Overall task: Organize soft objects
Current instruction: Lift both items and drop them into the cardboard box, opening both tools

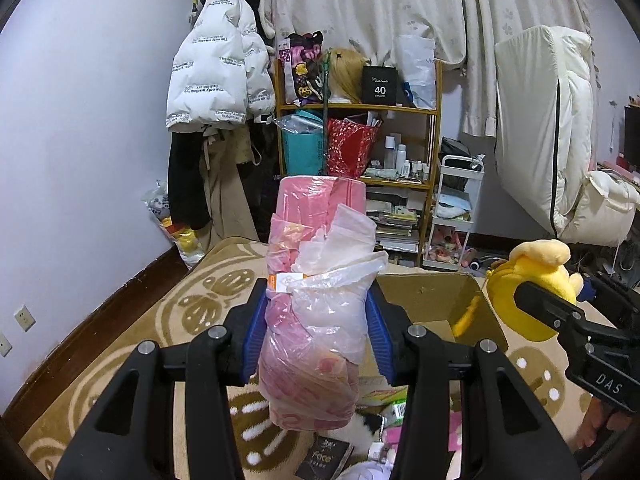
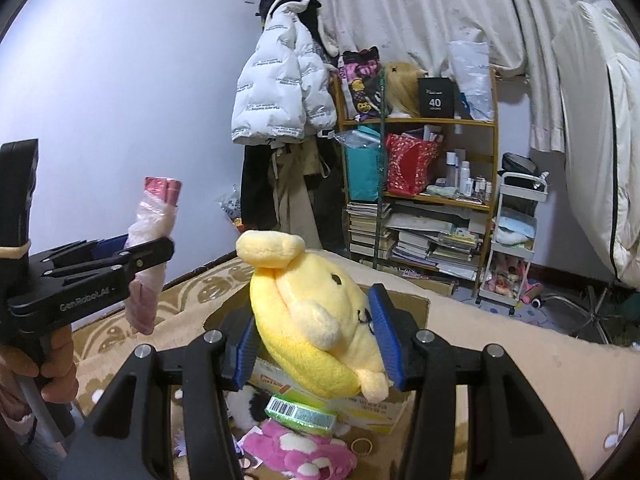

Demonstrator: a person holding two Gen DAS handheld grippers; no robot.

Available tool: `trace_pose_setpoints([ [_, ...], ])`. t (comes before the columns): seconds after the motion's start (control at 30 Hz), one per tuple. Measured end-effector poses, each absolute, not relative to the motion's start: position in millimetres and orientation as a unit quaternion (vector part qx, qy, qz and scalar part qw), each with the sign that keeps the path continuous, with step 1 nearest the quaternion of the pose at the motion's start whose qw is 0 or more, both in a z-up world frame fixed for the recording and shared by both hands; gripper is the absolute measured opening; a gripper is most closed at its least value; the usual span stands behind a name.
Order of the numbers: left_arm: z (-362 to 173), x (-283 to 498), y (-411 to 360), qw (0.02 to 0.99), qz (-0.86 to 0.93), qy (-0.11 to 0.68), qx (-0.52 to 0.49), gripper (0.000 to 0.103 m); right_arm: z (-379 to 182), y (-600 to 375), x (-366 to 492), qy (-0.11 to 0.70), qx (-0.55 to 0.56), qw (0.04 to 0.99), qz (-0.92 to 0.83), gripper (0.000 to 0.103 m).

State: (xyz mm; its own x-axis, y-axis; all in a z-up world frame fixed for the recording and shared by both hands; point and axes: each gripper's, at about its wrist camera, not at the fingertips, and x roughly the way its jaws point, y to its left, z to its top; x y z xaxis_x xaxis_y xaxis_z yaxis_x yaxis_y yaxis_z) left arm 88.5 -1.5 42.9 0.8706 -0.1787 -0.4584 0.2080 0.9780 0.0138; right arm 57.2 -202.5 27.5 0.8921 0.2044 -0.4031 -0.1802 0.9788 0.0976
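A pink rolled cloth in a clear plastic bag stands upright between the blue pads of my left gripper, which is shut on it. The same bundle and left gripper show at the left of the right wrist view, held by a hand. My right gripper is shut on a yellow plush toy, held above an open cardboard box. In the left wrist view that plush hangs at the right over the box, with a right gripper finger across it.
Below the grippers on the patterned beige rug lie a pink and white plush, a green packet and a black "Face" box. A wooden shelf, a white trolley, hanging coats and white bedding line the far wall.
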Motion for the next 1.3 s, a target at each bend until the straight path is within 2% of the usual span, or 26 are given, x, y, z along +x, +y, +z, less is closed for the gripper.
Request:
trace_pose_setpoints([
  [0.33, 24.9, 116.2, -19.2, 0.960, -0.107, 0.255, 0.035, 0.044, 9.2, -206.3, 89.0, 0.233, 0.019, 0.967, 0.104, 0.054],
  [0.8, -10.3, 150.3, -40.6, 0.933, -0.137, 0.331, 0.018, 0.045, -27.9, -225.9, 124.9, 0.263, 0.052, 0.957, 0.107, 0.055],
  [1.1, -28.1, 166.8, -38.8, 0.918, -0.130, 0.374, 0.007, 0.046, -31.8, -237.4, 127.2, 0.265, 0.070, 0.957, 0.100, 0.056],
  [1.3, -33.0, 168.8, -35.5, 0.917, -0.115, 0.381, 0.002, 0.065, -37.0, -237.7, 129.3, 0.278, 0.074, 0.952, 0.103, 0.058],
])
